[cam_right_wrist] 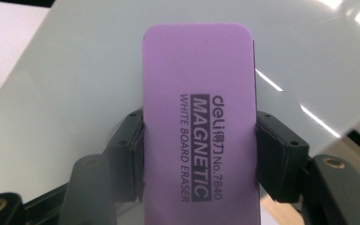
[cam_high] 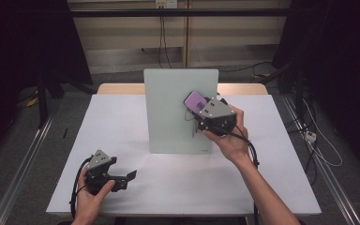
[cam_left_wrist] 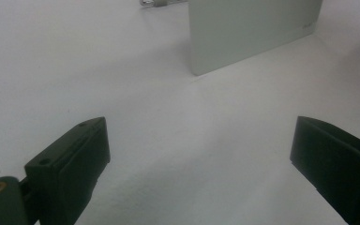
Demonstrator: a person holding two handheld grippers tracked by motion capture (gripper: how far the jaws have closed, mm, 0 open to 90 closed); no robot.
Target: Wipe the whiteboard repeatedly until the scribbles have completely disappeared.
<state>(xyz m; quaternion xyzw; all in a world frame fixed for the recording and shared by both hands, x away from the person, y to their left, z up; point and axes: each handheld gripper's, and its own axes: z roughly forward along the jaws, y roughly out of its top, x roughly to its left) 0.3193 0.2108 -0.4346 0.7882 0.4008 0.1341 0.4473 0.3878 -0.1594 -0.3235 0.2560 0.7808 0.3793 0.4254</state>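
1. Purple foam eraser [cam_right_wrist: 198, 122] – printed "deli MAGNETIC WHITE BOARD ERASER No.7840" – sits clamped in the right gripper [cam_right_wrist: 199, 159], jaws pressed on its two long edges.
2. Eraser's long axis runs straight out ahead of the jaws; more than half of it sticks forward past the fingertips, printed face toward the gripper's camera.
3. Key relation: pale grey-green whiteboard [cam_high: 168, 112] stands upright on the table directly beyond the eraser, so the eraser's far, hidden face points at the board surface. Looks pressed to it or just off it – cannot tell contact from these frames.
4. High view: right gripper [cam_high: 201, 110] sits over the board's upper right part, eraser [cam_high: 195, 101] tilted up and to the left from the hand.
5. Judgement: any wiping stroke is the right hand's job; it is on the board, the left is well apart from it.
6. Left gripper [cam_high: 124, 178] rests low on the white table [cam_high: 122, 131] near the front edge, jaws spread wide, nothing between them.
7. From the left gripper, the board's lower corner [cam_left_wrist: 248, 37] lies ahead and a bit to the right, bare tabletop in between.
8. Eraser look: flat, rounded corners, matte lilac, dark print running lengthwise. Board surface glossy with light streaks; a small dark mark shows near the gripper in the high view, too small to read.
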